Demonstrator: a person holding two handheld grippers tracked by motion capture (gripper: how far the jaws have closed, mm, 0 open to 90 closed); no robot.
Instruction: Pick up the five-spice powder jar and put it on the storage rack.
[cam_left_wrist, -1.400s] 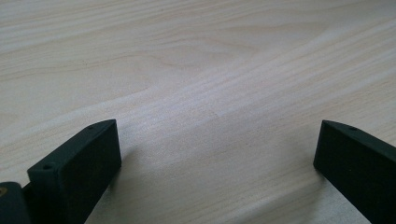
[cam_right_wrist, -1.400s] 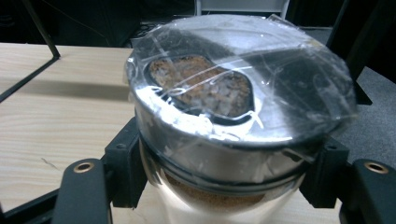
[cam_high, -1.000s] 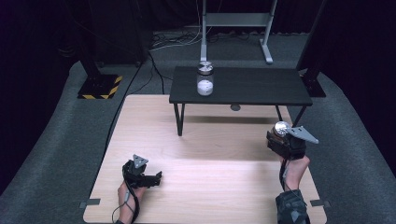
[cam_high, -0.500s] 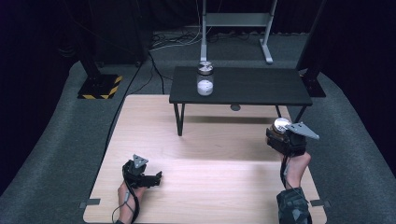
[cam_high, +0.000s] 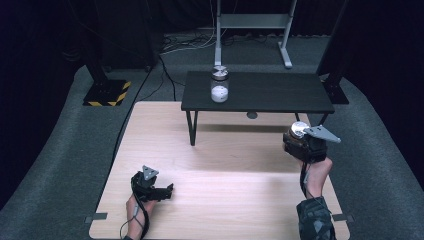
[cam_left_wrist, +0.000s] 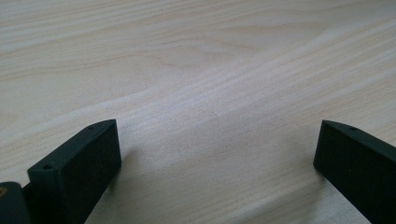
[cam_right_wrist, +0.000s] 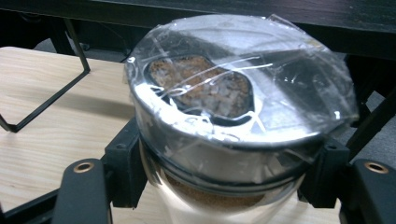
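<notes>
— What are we holding on the right?

— We are gripping a jar in the right gripper, its jaws pressing on the glass from both sides just under the lid. The lid is shiny and wrapped in clear film, and brown grains are showing through the glass beneath it.

— And where is that jar sitting over the table?

— We are holding it near the table's right edge, just in front of the black bench, close to its right leg.

— What is the left hand doing?

— We are resting the left gripper low over the wood near the front left, its jaws standing wide apart with bare wood grain between them.

— Anything else out there?

— A second jar is standing upright on the bench, toward its left end, with something white in its bottom. It is well apart from both grippers.
</notes>
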